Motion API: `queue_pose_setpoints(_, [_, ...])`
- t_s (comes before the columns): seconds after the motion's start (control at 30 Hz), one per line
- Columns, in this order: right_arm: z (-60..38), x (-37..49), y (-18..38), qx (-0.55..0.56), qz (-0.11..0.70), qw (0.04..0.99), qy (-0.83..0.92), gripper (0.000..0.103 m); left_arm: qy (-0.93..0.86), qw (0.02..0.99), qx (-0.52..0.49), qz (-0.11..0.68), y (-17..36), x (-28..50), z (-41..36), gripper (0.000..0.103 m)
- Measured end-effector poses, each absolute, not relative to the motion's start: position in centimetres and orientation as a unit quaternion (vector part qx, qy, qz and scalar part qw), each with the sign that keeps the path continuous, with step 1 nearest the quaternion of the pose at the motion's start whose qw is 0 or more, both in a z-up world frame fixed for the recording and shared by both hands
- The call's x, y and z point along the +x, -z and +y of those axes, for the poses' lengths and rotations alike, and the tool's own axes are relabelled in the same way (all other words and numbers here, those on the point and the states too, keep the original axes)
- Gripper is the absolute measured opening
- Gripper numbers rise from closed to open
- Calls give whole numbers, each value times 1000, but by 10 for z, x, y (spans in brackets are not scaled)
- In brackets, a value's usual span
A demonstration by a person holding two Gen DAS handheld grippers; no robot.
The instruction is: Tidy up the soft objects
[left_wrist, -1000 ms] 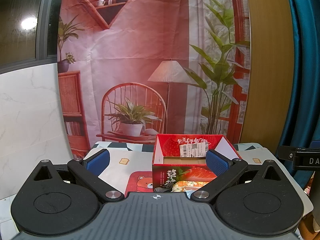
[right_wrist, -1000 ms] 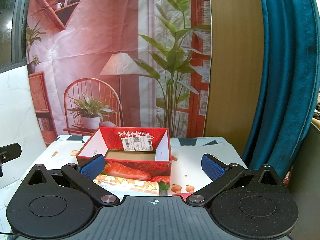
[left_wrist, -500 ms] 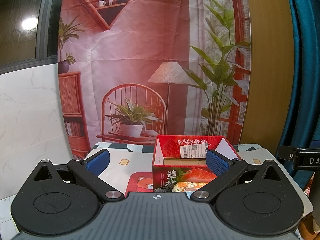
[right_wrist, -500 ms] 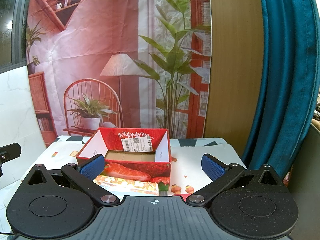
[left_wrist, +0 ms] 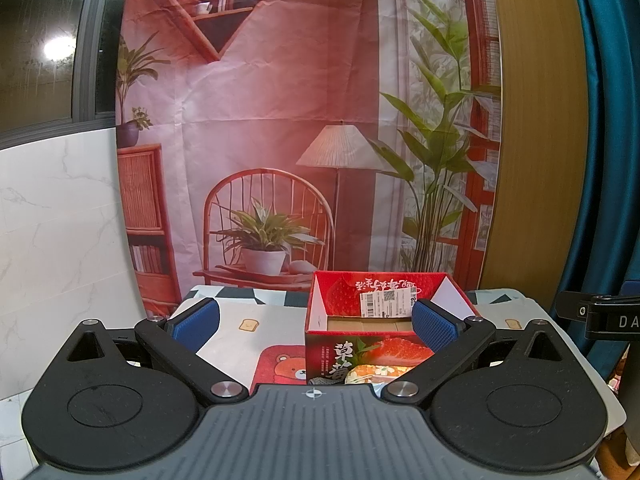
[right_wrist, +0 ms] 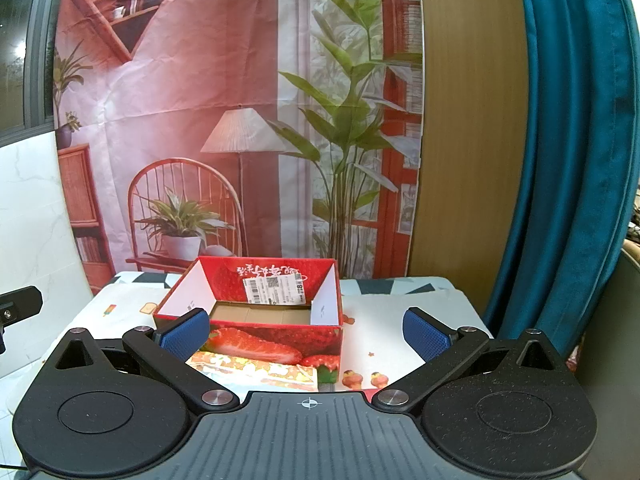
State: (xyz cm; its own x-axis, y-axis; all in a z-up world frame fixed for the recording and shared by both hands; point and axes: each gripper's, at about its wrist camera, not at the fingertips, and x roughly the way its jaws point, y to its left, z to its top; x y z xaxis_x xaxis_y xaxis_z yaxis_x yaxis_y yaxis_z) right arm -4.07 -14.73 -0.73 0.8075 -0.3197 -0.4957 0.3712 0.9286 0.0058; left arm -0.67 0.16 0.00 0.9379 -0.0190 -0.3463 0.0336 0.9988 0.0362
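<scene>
Fingers (left_wrist: 434,326) of the left gripper (left_wrist: 315,322) stand wide apart and hold nothing, and the right gripper (right_wrist: 307,329) is spread the same way, also holding nothing. Just beyond them a flat printed packet (right_wrist: 260,370) lies on the tabletop (right_wrist: 400,304) against the front of an open red strawberry box (right_wrist: 272,334). Behind hangs a printed backdrop (left_wrist: 280,120).

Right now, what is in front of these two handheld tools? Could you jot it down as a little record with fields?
Box: red strawberry-print cardboard box, open at the top, cardboard floor showing bare
In front of box: colourful printed packet lying on the table
Surface: white cartoon-print tablecloth
Left gripper: blue-padded fingers open, holding nothing
Right gripper: fingers open, holding nothing
Behind: printed room backdrop, teal curtain
</scene>
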Motion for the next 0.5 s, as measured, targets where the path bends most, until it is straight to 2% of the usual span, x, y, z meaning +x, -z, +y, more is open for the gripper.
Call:
queue_pose_setpoints(0.33, [-147, -40, 4, 55, 250, 950, 177, 103, 15, 984, 21, 178, -3, -4, 2, 103])
queue_pose_setpoints(0.5, [-151, -44, 11, 72, 225, 962, 140, 103, 29, 983, 5, 182, 6, 0, 7, 103])
